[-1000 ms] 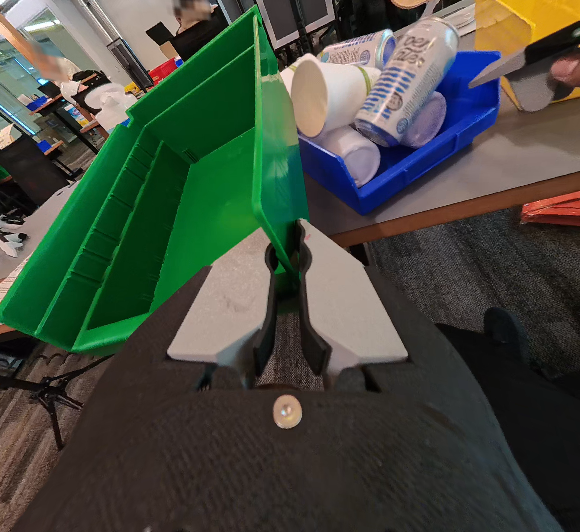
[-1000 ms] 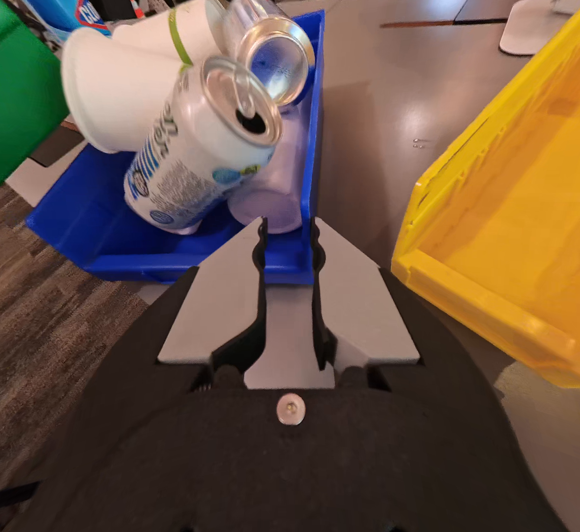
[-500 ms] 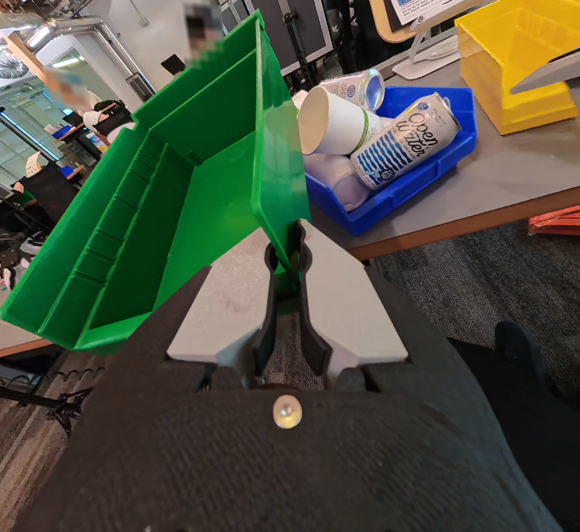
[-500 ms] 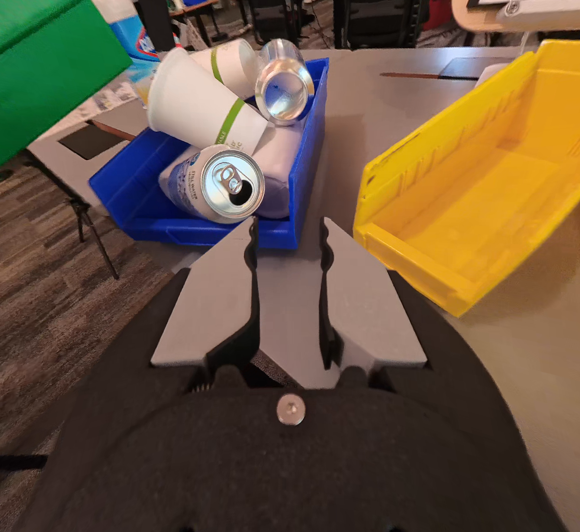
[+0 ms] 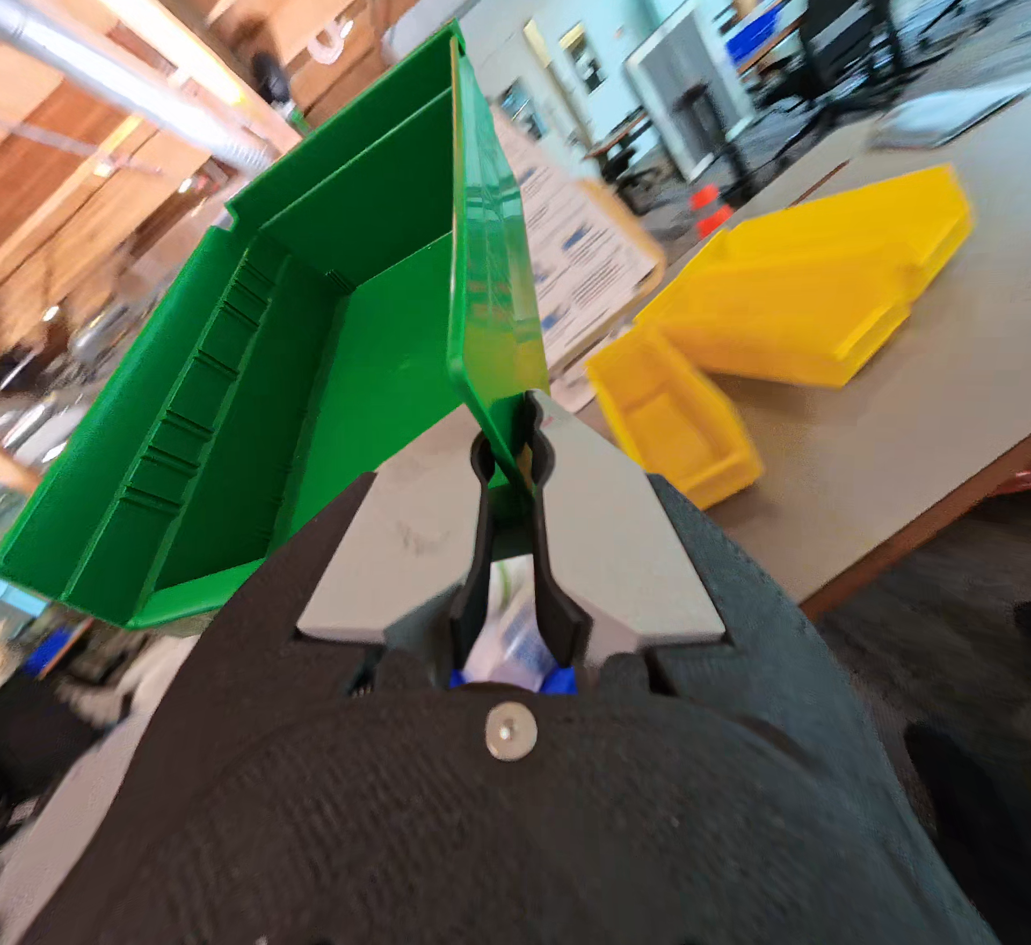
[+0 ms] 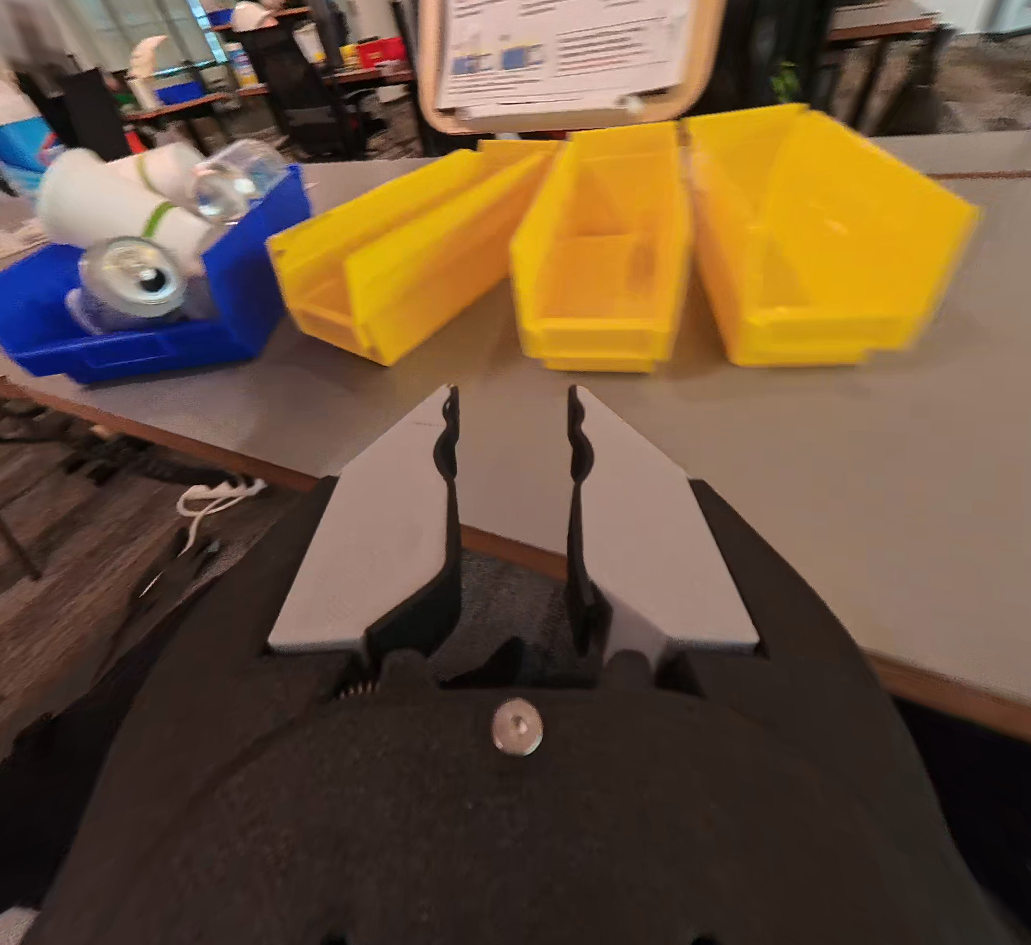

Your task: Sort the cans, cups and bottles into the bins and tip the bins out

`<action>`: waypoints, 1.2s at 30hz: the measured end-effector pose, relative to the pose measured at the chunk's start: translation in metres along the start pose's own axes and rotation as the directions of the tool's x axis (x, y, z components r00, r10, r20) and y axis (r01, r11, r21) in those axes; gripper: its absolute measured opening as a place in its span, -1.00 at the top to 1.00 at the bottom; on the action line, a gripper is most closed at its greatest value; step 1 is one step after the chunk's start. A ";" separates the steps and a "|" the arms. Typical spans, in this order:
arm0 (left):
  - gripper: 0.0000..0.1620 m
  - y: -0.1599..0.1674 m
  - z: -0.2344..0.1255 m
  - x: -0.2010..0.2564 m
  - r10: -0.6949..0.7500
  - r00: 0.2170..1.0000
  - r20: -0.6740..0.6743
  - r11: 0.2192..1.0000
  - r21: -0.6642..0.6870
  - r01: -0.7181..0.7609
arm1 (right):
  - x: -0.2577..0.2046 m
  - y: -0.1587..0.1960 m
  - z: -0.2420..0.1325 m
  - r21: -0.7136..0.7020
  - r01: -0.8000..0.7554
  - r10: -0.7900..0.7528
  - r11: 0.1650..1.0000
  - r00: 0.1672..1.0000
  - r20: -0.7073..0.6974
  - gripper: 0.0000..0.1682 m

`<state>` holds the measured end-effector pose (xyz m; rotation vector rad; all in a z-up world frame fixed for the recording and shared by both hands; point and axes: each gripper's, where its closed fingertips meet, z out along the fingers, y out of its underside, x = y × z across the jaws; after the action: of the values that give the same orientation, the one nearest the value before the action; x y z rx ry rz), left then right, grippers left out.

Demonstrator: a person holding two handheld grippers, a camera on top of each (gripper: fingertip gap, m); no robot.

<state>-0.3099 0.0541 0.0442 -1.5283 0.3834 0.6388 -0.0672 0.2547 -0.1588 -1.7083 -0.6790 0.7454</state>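
My left gripper (image 5: 510,435) is shut on the near corner of the wall of an empty green bin (image 5: 290,338) and holds it tilted in the air. My right gripper (image 6: 510,405) is open and empty above the table's front edge. A blue bin (image 6: 139,338) at the left of the right wrist view holds white paper cups (image 6: 111,204) and cans (image 6: 131,276). Three empty yellow bins (image 6: 602,260) stand in a row on the table; two of them (image 5: 686,416) also show in the left wrist view.
A grey table with a wooden edge (image 6: 837,444) bears the bins. A standing instruction board (image 6: 563,14) is behind the yellow bins. A white cable (image 6: 217,494) lies on the carpet floor at the left. Chairs and desks fill the background.
My right gripper has pulled back from the blue bin and swung right, opening wider. My left gripper has lifted and turned the green bin rightward; the blue bin has dropped below its view.
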 end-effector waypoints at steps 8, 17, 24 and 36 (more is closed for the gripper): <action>0.93 -0.162 0.123 0.207 0.093 0.897 -0.432 0.970 0.241 0.016 | 0.128 0.008 -0.139 0.107 -0.144 0.168 0.984 0.948 -0.270 0.49; 0.91 -0.154 0.221 0.502 -0.024 0.666 -0.745 0.999 -0.003 0.033 | 0.193 0.011 -0.300 0.272 -0.185 0.304 0.944 0.804 -0.511 0.44; 0.97 -0.093 0.252 0.589 -0.359 0.623 -0.695 0.931 -0.318 0.182 | 0.196 0.020 -0.333 0.289 -0.197 0.329 0.937 0.775 -0.539 0.43; 0.11 -0.028 0.111 0.388 -0.253 0.475 -0.843 0.963 -0.175 0.203 | 0.130 0.034 -0.204 -0.009 -0.150 0.139 0.989 0.933 -0.333 0.27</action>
<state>-0.0065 0.2211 -0.1653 -1.8322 0.9058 -0.4239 0.1746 0.2205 -0.1682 -1.8735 -0.3364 0.5287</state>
